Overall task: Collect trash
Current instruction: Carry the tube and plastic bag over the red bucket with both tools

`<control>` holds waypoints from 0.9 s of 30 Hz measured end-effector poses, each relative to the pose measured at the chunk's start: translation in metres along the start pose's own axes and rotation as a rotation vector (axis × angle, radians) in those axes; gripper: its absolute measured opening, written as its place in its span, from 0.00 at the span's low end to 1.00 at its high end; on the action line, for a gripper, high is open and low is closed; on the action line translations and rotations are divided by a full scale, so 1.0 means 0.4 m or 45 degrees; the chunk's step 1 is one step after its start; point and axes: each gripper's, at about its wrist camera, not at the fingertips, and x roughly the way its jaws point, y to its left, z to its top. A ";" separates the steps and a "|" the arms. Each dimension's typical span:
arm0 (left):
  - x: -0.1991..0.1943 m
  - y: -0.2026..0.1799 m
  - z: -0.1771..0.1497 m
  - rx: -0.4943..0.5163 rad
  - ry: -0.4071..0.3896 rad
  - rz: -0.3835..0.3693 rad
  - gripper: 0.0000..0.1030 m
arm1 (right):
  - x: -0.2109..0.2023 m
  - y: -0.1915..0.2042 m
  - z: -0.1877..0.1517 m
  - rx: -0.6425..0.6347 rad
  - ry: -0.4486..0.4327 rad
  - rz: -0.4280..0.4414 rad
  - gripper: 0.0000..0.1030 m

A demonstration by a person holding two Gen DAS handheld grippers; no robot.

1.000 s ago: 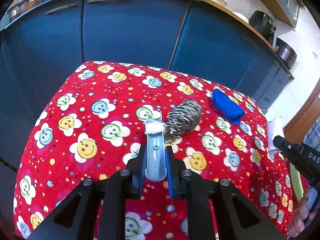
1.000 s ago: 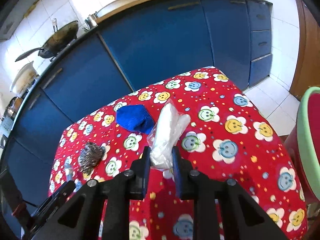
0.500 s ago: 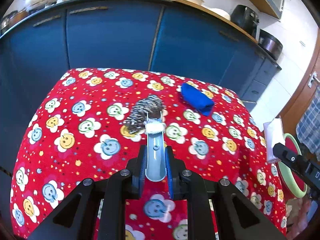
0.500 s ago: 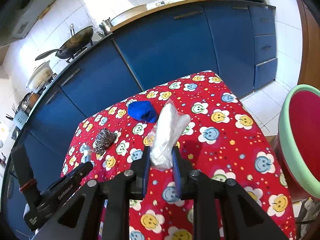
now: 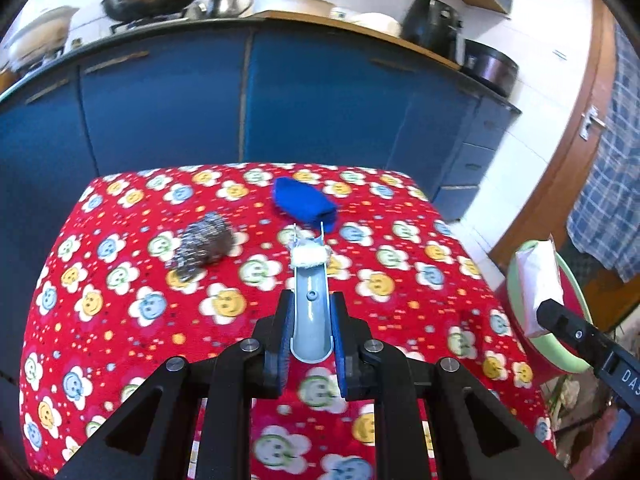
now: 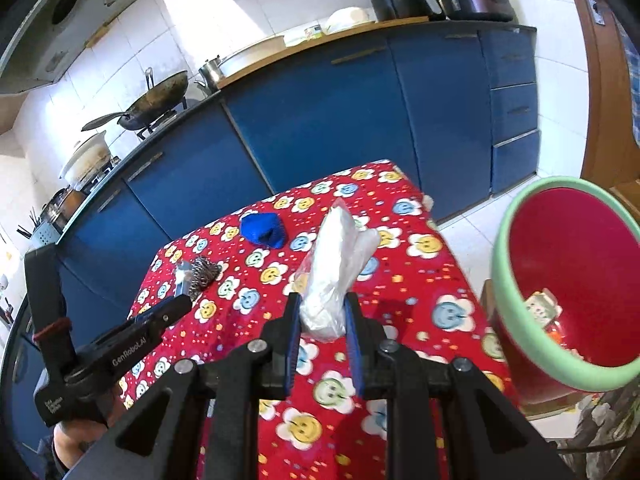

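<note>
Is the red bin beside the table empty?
No: in the right wrist view the red bin already holds a pale piece of trash near its bottom.

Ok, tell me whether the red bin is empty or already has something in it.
Not empty. The right wrist view looks into the red bin, and a small pale piece of trash lies at its bottom.
</note>
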 end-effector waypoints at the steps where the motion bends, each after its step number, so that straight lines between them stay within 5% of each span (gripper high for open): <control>1: -0.001 -0.016 0.001 0.015 0.000 -0.008 0.17 | -0.008 -0.005 0.000 0.000 -0.004 -0.005 0.22; 27: 0.061 -0.418 0.003 0.335 0.102 -0.277 0.17 | -0.150 -0.306 0.002 0.152 -0.084 -0.228 0.23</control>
